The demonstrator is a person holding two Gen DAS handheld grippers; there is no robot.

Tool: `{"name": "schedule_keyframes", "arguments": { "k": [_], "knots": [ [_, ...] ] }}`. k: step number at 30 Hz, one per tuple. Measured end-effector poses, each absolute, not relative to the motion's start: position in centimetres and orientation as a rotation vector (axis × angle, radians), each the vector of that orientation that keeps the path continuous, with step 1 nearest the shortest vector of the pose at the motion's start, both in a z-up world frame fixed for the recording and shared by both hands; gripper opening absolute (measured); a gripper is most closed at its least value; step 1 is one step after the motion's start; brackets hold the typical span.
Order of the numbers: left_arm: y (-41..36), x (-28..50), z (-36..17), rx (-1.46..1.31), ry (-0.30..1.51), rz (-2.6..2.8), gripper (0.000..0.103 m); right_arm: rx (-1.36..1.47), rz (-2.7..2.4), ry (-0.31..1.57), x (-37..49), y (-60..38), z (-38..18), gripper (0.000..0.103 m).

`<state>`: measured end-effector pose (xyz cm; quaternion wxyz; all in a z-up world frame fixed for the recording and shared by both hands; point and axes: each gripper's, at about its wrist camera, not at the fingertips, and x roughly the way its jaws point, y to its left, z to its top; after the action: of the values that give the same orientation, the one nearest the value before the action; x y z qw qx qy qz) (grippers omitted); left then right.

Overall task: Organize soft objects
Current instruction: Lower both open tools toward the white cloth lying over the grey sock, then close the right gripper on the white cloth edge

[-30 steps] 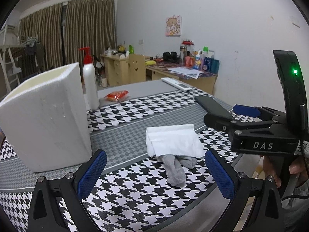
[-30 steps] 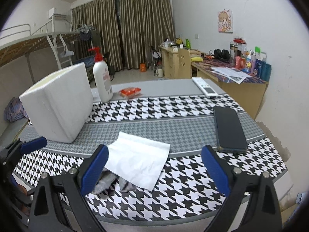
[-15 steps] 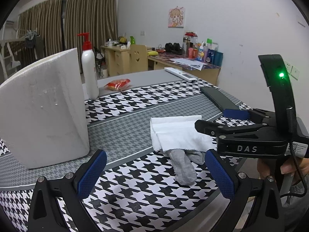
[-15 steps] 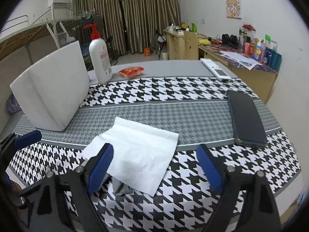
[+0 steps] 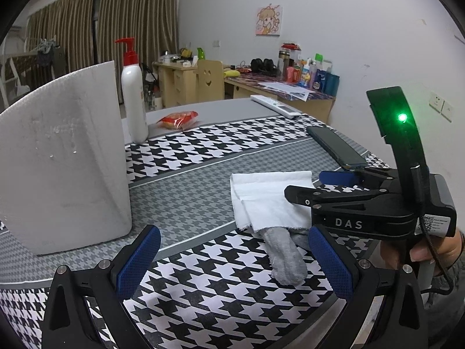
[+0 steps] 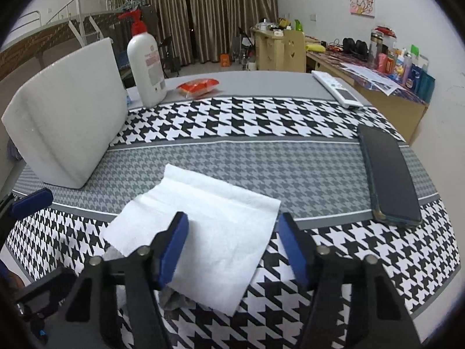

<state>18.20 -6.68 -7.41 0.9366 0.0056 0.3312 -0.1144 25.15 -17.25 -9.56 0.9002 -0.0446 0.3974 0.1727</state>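
A white cloth (image 5: 267,197) lies flat on the houndstooth table, partly covering a grey sock (image 5: 284,253) whose toe sticks out toward me. In the right wrist view the white cloth (image 6: 203,203) sits right under my right gripper (image 6: 234,226). Its jaws are closing with the cloth's near part between them, and the pads are not pressing on it. A bit of the sock (image 6: 174,296) shows by the left finger. My left gripper (image 5: 232,250) is open and holds nothing, low over the table just short of the sock. The right gripper (image 5: 305,184) reaches in from the right.
A white foam block (image 5: 64,157) stands at the left. Behind it are a pump bottle (image 5: 133,99) and a red packet (image 5: 178,119). A dark phone (image 6: 389,174) and a white remote (image 6: 337,88) lie at the right. A hand (image 5: 430,250) holds the right gripper's handle.
My right gripper came down and forward over the white cloth, and its jaws narrowed. The left gripper drew slightly nearer the table. Cloth and sock have not moved.
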Motion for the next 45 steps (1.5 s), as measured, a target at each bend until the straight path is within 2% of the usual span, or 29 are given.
{"name": "schedule_keyframes", "arguments": {
  "k": [5,9,11,13,14,22,30,32,33,34,38,42,45],
  "knots": [
    [-6.5,18.4,-7.5,0.009,0.681,-0.232,0.102,-0.112,0.358,0.832,25.6,-16.9,-9.8,0.059],
    [-6.5,18.6,-7.6,0.007,0.687,-0.231,0.102,-0.125,0.359,0.851,25.9,-16.7,-10.4,0.046],
    [-6.5,18.8,-7.7,0.009,0.691,-0.232,0.102,-0.125,0.367,0.847,25.8,-16.7,-10.3,0.036],
    [-6.7,18.8,-7.7,0.014,0.694,-0.234,0.102,-0.117,0.356,0.849,25.9,-16.9,-10.3,0.013],
    [-6.8,18.9,-7.8,0.015,0.695,-0.235,0.102,-0.117,0.347,0.849,26.0,-17.1,-10.3,0.009],
    [-8.2,19.4,-7.9,0.03,0.704,-0.256,0.102,-0.081,0.313,0.823,25.9,-19.1,-9.8,0.004],
    [-9.0,19.6,-8.0,0.035,0.711,-0.271,0.102,-0.037,0.331,0.806,25.7,-20.7,-9.2,0.006],
    [-9.1,19.5,-7.9,0.04,0.706,-0.272,0.102,-0.067,0.36,0.798,25.6,-20.0,-9.0,0.021],
    [-9.1,19.5,-7.9,0.04,0.706,-0.27,0.102,-0.085,0.36,0.797,25.8,-19.5,-8.9,0.038],
    [-9.0,19.5,-8.0,0.037,0.708,-0.267,0.102,-0.095,0.363,0.795,25.9,-19.2,-8.9,0.048],
    [-8.8,19.7,-8.0,0.03,0.709,-0.257,0.102,-0.105,0.391,0.805,26.6,-18.6,-9.0,0.049],
    [-8.6,19.9,-8.1,0.024,0.712,-0.25,0.102,-0.129,0.407,0.824,27.3,-17.8,-9.4,0.056],
    [-8.3,20.2,-8.2,0.018,0.714,-0.248,0.102,-0.14,0.416,0.834,27.6,-17.4,-9.6,0.057]
  ]
}}
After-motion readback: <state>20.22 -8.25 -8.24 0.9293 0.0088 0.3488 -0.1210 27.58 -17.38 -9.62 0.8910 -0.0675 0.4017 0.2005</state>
